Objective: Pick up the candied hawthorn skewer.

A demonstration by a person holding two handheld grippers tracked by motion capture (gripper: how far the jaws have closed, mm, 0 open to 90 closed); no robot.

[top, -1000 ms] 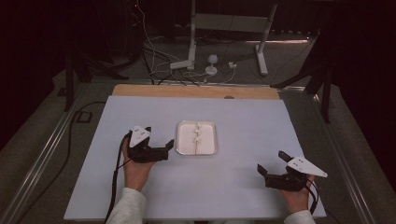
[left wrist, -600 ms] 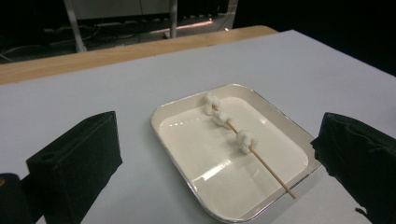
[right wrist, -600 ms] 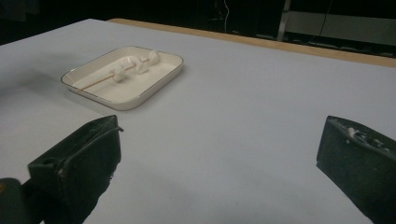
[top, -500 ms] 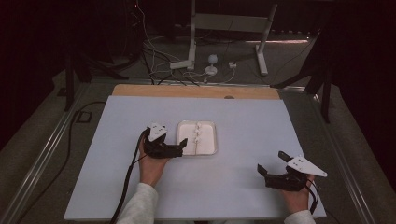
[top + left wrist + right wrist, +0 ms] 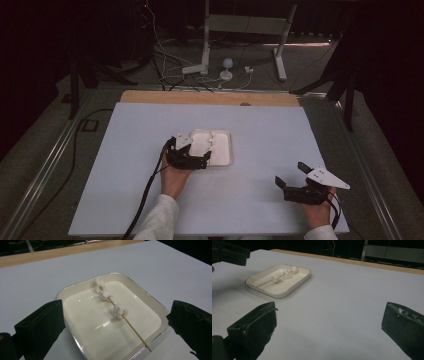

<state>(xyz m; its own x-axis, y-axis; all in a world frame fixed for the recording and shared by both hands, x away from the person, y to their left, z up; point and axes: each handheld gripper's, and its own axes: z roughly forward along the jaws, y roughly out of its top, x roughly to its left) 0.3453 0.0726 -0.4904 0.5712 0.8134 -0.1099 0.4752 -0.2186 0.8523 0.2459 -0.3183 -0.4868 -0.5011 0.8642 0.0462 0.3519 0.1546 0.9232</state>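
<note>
A thin wooden skewer [image 5: 130,326] carrying three small white fluffy lumps, like marshmallow or cotton, lies slantwise in a shallow, square, cream-coloured tray with a silvery rim [image 5: 75,340]. Two lumps sit close together at the skewer's far end, near the tray's far wall; the third sits near the tray's middle, and the bare stick runs from it to the tray's near rim, where its end rests. The tray's glossy floor shows pale reflections.

The tray stands on a white tabletop [image 5: 125,200] with a light wooden strip [image 5: 210,97] along its far edge. Beyond that strip, on the dark floor, are a metal stand [image 5: 207,35] and loose cables. Nothing lies between the tray and either gripper.

The left gripper [image 5: 206,159] is at the tray's near left corner, jaws spread wide and holding nothing; in the left gripper view the tray sits between the two black jaws, and the skewer's bare end points toward the gap. The right gripper [image 5: 291,174] rests well apart from the tray, toward the table's near right, jaws likewise wide open and empty, the tray far ahead on its left.
</note>
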